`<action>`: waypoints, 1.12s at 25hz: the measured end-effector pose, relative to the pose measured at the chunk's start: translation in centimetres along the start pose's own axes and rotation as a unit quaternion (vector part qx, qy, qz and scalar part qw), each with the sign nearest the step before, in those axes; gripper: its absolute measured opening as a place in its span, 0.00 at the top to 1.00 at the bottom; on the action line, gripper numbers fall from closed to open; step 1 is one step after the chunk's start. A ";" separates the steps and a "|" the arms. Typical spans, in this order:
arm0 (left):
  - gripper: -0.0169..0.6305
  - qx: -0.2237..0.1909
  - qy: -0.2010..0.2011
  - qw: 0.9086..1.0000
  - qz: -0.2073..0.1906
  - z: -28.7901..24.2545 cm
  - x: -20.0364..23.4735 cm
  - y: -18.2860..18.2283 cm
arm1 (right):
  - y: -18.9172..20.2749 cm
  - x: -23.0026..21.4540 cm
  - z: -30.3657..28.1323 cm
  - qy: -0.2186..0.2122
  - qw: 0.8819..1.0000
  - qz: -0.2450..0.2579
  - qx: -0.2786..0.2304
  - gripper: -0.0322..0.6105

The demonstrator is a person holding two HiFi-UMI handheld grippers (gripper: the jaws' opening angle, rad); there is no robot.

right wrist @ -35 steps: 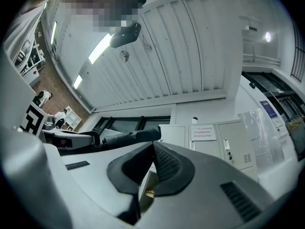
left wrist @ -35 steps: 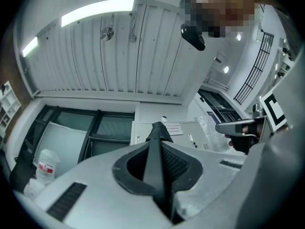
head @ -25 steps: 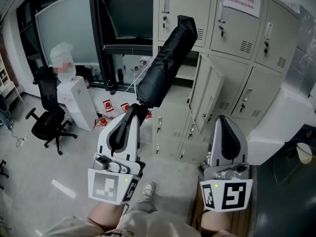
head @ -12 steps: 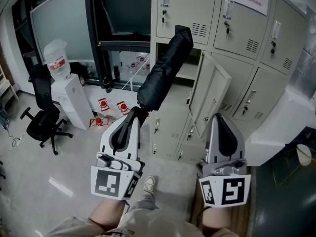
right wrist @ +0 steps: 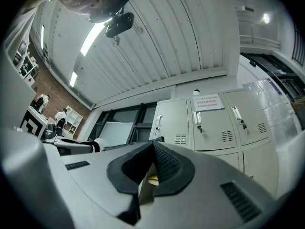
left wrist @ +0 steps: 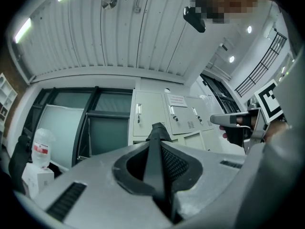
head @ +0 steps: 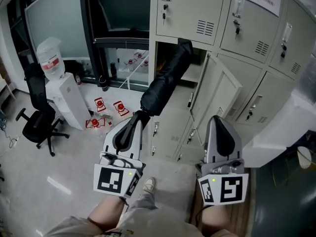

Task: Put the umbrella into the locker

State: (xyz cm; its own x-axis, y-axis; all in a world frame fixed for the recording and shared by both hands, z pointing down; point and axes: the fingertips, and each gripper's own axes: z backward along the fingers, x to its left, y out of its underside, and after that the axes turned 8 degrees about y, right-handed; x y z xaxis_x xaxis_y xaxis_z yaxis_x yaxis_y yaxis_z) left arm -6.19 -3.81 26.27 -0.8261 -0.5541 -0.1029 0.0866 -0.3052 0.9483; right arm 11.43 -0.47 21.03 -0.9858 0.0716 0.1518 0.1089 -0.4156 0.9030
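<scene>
Left gripper (head: 140, 114) is clamped on the lower end of the folded black umbrella (head: 165, 78), which slants up and to the right from its jaws. Right gripper (head: 217, 118) hangs beside it, apart from the umbrella, with its jaws together and nothing between them. A second ago the umbrella's top stood in front of the closed upper door (head: 185, 9), above the open locker (head: 193, 73). Now it has come down and forward, and the tip sits at the top edge of the locker's opening, just under that door's lower edge. Both grippers have also drawn nearer the row of lockers. The tip lies about midway across the opening, and bare shelf shows on its right. Lower down, the umbrella's body crosses in front of the opening's left edge. The locker's own door (head: 219, 95) is swung out on the right, its free edge towards the person. It stands between the umbrella and the right gripper, leaving an open gap on the umbrella's side. Bare floor (head: 64, 167) spreads to the left of the left gripper.
</scene>
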 end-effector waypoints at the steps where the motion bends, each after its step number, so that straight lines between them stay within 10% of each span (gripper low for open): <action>1: 0.93 0.005 -0.001 1.000 0.000 -0.5 0.4 0.7 | 0.6 0.1 -0.6 -0.001 1.000 0.000 0.004 0.94; 28: 0.93 0.091 0.006 0.995 0.046 -18.2 10.3 12.2 | 10.5 -0.7 -17.9 -0.004 0.998 0.012 0.065 0.94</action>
State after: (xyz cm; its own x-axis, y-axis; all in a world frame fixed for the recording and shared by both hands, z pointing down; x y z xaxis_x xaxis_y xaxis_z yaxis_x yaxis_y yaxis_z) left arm -3.52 -27.35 31.28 -0.8127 -0.5824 -0.0157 0.0583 -0.1080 0.9924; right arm 10.98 -21.11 23.23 -0.9820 0.0699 0.1756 0.1477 -0.2957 0.9438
